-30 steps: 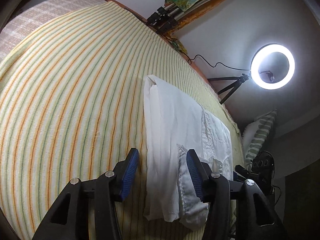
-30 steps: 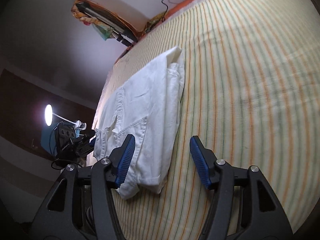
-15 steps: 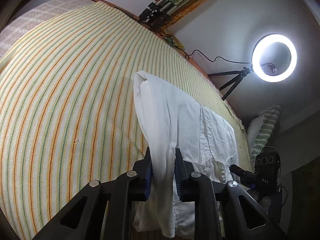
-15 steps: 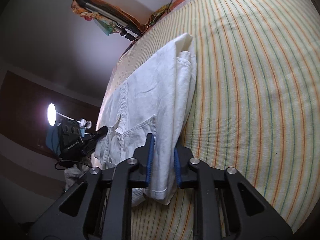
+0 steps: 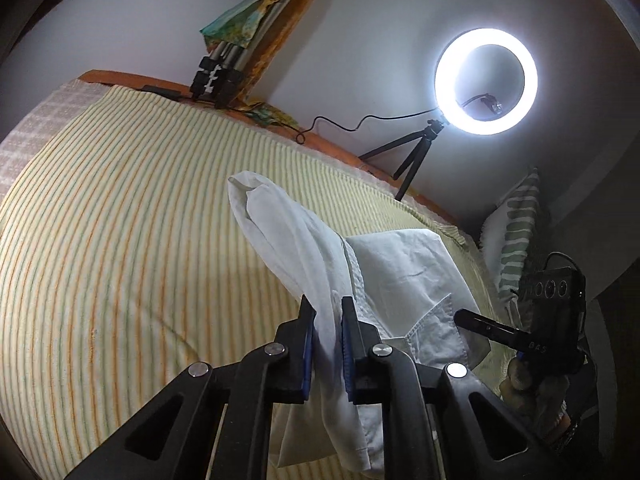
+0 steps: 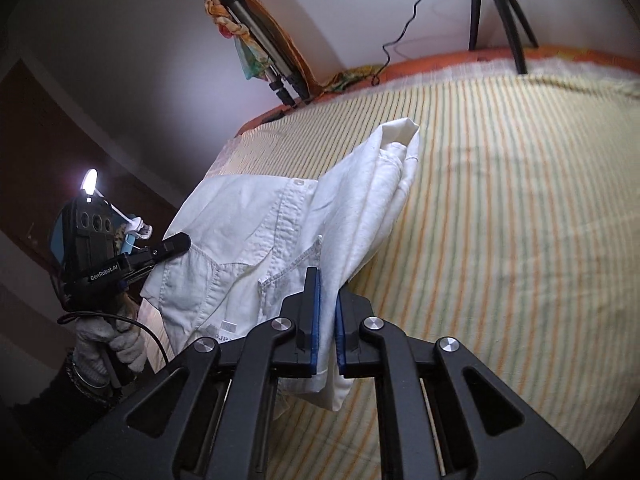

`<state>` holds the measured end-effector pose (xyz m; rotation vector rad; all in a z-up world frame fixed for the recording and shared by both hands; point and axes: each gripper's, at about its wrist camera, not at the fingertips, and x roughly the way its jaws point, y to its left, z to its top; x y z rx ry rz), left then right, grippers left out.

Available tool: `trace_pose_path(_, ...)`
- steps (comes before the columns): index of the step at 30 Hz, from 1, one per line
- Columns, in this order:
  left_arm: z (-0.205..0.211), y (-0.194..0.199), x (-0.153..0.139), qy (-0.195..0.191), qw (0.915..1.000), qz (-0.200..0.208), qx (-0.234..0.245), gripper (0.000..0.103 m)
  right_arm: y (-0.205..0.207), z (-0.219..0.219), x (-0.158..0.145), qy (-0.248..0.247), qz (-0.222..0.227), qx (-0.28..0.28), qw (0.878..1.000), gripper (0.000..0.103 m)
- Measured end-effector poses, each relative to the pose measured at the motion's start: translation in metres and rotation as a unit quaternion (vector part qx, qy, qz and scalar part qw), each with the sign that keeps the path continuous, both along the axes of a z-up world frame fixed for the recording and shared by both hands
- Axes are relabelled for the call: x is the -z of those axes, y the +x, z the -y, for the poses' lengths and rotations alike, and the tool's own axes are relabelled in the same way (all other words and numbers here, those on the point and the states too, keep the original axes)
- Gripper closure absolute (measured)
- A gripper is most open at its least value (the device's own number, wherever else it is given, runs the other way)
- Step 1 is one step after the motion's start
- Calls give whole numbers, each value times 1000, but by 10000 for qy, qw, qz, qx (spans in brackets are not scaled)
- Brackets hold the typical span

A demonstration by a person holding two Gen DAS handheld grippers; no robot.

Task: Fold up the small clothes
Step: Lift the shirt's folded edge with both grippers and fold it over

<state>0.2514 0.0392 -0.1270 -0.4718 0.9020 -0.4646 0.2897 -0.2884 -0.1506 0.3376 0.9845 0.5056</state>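
Note:
A white button-up shirt [image 5: 400,268] lies lengthwise on the yellow striped bedspread [image 5: 120,240], with its near end lifted off the bed. My left gripper [image 5: 327,308] has a fold of that white cloth between its blue pads, and its jaws are closing on it. In the right wrist view the shirt [image 6: 248,232] shows its button placket and a pocket. My right gripper [image 6: 326,284] is shut on the shirt's other near edge, over the bedspread [image 6: 500,220]. A gloved hand [image 6: 108,344] holds the left gripper at the left of that view.
A lit ring light [image 5: 486,80] on a small tripod stands at the bed's far edge, its cable trailing along the wall. Folded tripods [image 5: 220,76] lean against the wall. A green striped pillow [image 5: 516,240] sits at the right.
Both grippers went from open over the shirt's near end to closed on it. They have risen, pulling the near part of the shirt up off the bedspread.

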Motion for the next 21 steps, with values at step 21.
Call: trace_pose_path(21, 267, 89, -38, 212, 9882, 652, 1371, 95, 20, 193, -84, -878, 744, 1051, 9878, 96)
